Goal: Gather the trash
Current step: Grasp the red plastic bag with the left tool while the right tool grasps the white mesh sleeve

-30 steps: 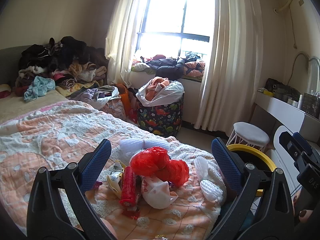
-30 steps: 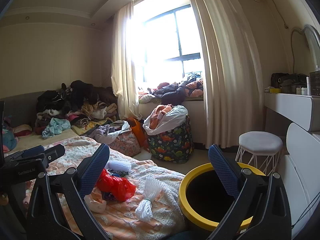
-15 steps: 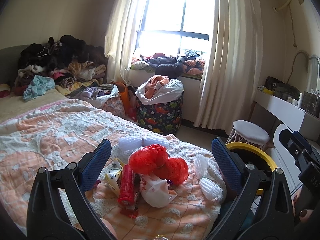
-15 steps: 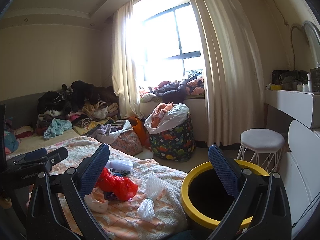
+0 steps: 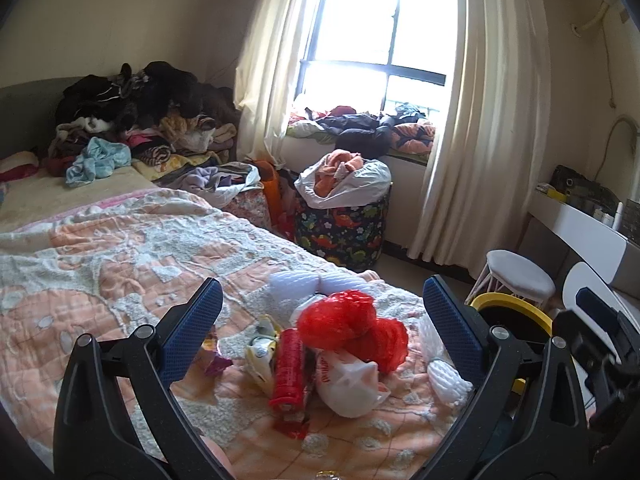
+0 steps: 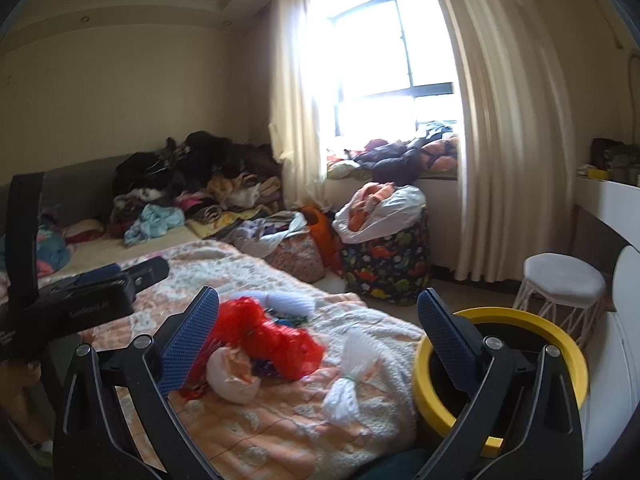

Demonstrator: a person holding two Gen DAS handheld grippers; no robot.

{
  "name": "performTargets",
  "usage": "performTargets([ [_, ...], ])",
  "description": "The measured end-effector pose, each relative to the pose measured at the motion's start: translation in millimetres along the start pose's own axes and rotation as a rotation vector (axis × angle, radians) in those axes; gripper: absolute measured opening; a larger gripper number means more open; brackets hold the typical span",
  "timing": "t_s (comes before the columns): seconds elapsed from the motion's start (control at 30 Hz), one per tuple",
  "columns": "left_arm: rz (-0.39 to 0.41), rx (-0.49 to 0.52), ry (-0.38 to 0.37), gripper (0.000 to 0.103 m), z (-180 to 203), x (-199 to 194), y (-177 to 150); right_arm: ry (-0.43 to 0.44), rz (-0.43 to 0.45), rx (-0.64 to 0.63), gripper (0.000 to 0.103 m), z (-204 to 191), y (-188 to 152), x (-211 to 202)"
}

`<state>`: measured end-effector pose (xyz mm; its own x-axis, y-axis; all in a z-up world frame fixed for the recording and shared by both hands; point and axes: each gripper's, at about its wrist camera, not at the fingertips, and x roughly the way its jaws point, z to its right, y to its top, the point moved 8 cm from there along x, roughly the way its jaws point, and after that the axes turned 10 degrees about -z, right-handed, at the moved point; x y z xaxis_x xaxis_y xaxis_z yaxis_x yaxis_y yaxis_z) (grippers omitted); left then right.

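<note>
Both hand-held grippers hang over the foot of the bed [image 5: 100, 264] with their jaws spread wide and nothing between them: the left hand-held gripper [image 5: 320, 332] faces the trash pile head-on, and the right hand-held gripper [image 6: 320, 340] sits off to its side, pointed between the pile and the yellow-rimmed bin [image 6: 560, 344]. From the right wrist view the bin shows almost whole, standing on the floor just beside the bed's corner, its dark inside visible; the left view catches only a sliver of its rim [image 5: 504, 304]. The left view alone shows the red roll [image 5: 288, 368] lying beside the crumpled red plastic bag [image 5: 352, 328] and the white plastic bag [image 5: 348, 380] touching it. The right view gives the tied white mesh bundle [image 6: 348, 376] clearly, lying apart from the heap, nearer the bin. A small white stool [image 6: 564, 284] stands behind the bin.
</note>
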<state>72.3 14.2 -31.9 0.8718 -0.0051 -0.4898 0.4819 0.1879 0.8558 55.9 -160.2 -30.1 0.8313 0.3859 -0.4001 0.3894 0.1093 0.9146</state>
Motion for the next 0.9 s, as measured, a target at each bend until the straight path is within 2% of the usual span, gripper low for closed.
performTargets([
  [0.3, -0.005, -0.050, 0.035, 0.092, -33.6, 5.2, 1.5, 0.107, -0.094, -0.050, 0.097, -32.0, -8.4, 20.9],
  [0.53, -0.055, -0.068, 0.029, 0.092, -56.8, 26.7, -0.5, 0.128, -0.233, 0.037, 0.097, -15.3, -24.0, 52.2],
  [0.6, -0.072, -0.062, 0.028, 0.092, -57.3, 35.2, -1.1, 0.103, -0.285, 0.069, 0.097, -3.3, -30.9, 64.2],
  [0.77, -0.108, -0.037, -0.041, 0.092, -47.7, 57.3, 0.7, 0.071, -0.384, 0.169, 0.097, 29.6, -47.9, 87.0],
  [0.9, -0.194, 0.022, -0.108, 0.092, -28.8, 85.2, -1.2, 0.061, -0.460, 0.212, 0.097, 45.9, -63.2, 107.1],
])
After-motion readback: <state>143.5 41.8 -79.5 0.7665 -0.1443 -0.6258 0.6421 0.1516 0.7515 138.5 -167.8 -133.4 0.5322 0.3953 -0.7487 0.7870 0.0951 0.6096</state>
